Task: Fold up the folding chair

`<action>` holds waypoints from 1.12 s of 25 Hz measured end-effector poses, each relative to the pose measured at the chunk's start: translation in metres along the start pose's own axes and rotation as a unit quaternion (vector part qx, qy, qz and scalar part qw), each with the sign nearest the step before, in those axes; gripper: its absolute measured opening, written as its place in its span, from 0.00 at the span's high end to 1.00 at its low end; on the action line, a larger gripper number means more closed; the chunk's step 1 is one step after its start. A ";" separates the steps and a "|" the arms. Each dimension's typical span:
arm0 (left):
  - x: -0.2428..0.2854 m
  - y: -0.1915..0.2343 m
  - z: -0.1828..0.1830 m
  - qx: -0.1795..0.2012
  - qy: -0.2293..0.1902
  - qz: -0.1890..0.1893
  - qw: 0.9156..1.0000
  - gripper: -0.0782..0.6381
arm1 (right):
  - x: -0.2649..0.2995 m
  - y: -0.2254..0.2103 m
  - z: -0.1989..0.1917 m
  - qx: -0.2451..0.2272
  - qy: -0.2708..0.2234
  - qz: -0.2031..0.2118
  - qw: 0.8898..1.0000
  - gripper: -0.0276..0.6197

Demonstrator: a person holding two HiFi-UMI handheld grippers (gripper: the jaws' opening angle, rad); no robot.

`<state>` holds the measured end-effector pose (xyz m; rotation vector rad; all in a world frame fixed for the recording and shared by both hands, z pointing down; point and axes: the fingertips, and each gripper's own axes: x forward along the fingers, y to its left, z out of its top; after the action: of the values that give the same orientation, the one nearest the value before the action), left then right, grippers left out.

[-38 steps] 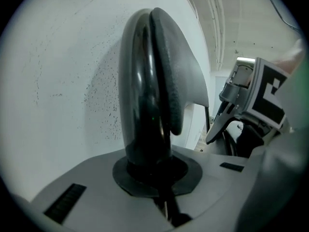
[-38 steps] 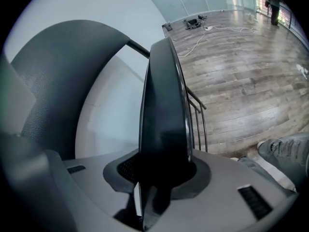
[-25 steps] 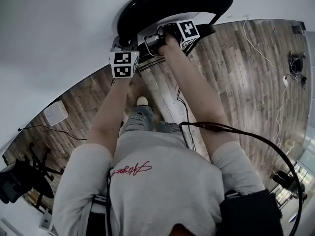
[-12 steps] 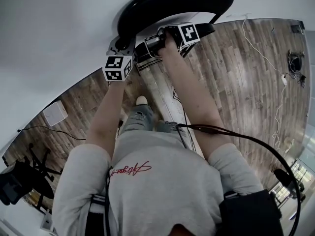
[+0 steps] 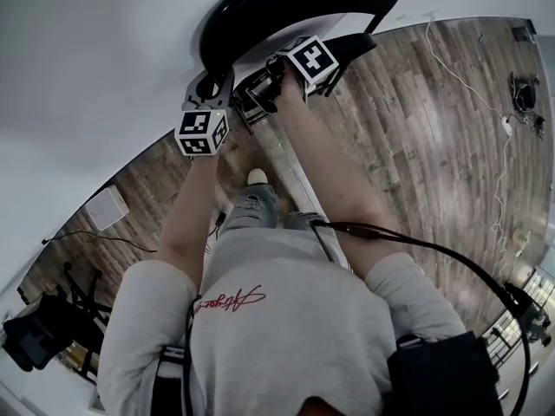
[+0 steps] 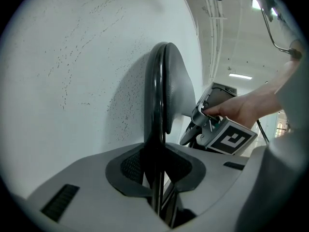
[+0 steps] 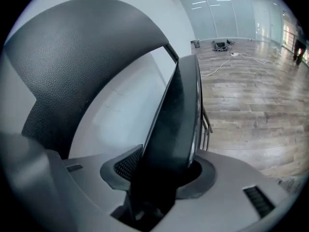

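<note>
- A folding chair (image 5: 295, 7) stands upright and close against the white wall (image 5: 87, 59), its seat and back seemingly drawn flat together, on a wood-plank floor (image 5: 416, 128).
- The left hand-held gripper (image 6: 157, 175) straddles the chair's thin black rim just beside the wall. Its jaws are opening, with a sliver of light showing beside the rim, so the pinch looks released.
- The right hand-held gripper (image 7: 161, 178), on the side farther from the wall, has the thick dark seat edge (image 7: 178, 129) between its jaws. These too are spreading, with the edge still between them.
- The fold appears done, and letting go is the step in hand.
- Next, both grippers need to draw straight back from the wall, clear of rim and seat, without nudging the chair off its lean.
</note>
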<state>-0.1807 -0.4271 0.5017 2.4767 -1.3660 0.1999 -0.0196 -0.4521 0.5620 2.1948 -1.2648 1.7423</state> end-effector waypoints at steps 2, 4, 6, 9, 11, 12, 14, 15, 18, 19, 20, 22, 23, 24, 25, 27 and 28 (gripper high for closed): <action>-0.001 0.000 0.001 0.003 0.001 -0.006 1.000 0.79 | -0.001 -0.001 0.002 0.015 -0.012 0.013 1.000 0.68; 0.000 -0.001 0.001 0.002 0.000 -0.007 1.000 0.78 | -0.002 -0.001 0.008 0.004 -0.027 0.015 1.000 0.67; -0.002 0.000 0.001 -0.003 -0.003 -0.006 1.000 0.78 | -0.002 0.002 0.009 -0.027 -0.036 0.012 0.999 0.65; -0.008 0.000 0.002 0.000 -0.009 -0.018 1.000 0.75 | -0.007 0.006 0.004 -0.040 -0.036 0.021 0.998 0.65; -0.009 -0.003 -0.001 0.001 -0.003 -0.028 1.000 0.73 | -0.010 0.004 0.005 -0.033 -0.033 0.026 0.999 0.63; -0.010 -0.004 -0.004 -0.002 0.001 -0.029 1.000 0.69 | -0.010 0.002 0.004 -0.027 -0.029 0.025 0.999 0.63; -0.015 -0.005 -0.011 -0.007 0.007 -0.025 1.000 0.65 | -0.010 -0.003 0.001 -0.016 -0.018 0.015 1.000 0.63; -0.018 -0.004 -0.014 -0.008 0.009 -0.020 1.000 0.64 | -0.010 -0.005 -0.001 -0.008 -0.010 0.008 1.000 0.62; -0.032 0.002 -0.020 -0.018 0.012 0.001 1.000 0.62 | -0.012 -0.013 -0.009 0.031 0.020 -0.011 0.999 0.60; -0.036 0.003 -0.020 -0.021 0.010 0.007 1.000 0.62 | -0.014 -0.015 -0.011 0.044 0.030 -0.014 0.998 0.59; -0.041 0.004 -0.020 -0.023 0.009 0.011 1.000 0.62 | -0.016 -0.016 -0.012 0.050 0.036 -0.015 0.998 0.59; -0.048 0.004 -0.019 -0.023 0.007 0.017 1.000 0.62 | -0.021 -0.014 -0.008 0.036 0.029 -0.015 0.999 0.59; -0.051 0.004 -0.018 -0.024 0.005 0.021 0.999 0.62 | -0.025 -0.011 -0.004 0.026 0.019 -0.013 0.999 0.59; -0.054 0.005 -0.017 -0.026 0.003 0.025 0.999 0.62 | -0.029 -0.008 0.001 0.020 0.008 -0.009 1.000 0.60; -0.055 0.005 -0.016 -0.029 0.001 0.029 0.999 0.62 | -0.032 -0.005 0.006 0.021 0.000 -0.002 1.000 0.59; -0.058 0.006 -0.016 -0.035 -0.001 0.034 0.999 0.62 | -0.039 -0.005 0.012 0.029 -0.008 0.005 1.000 0.60; -0.059 0.006 -0.016 -0.038 -0.002 0.035 0.999 0.62 | -0.045 -0.007 0.015 0.025 -0.016 0.005 1.000 0.60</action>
<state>-0.2172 -0.3774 0.5022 2.3713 -1.4378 0.1554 -0.0043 -0.4306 0.5217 2.2557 -1.2534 1.7691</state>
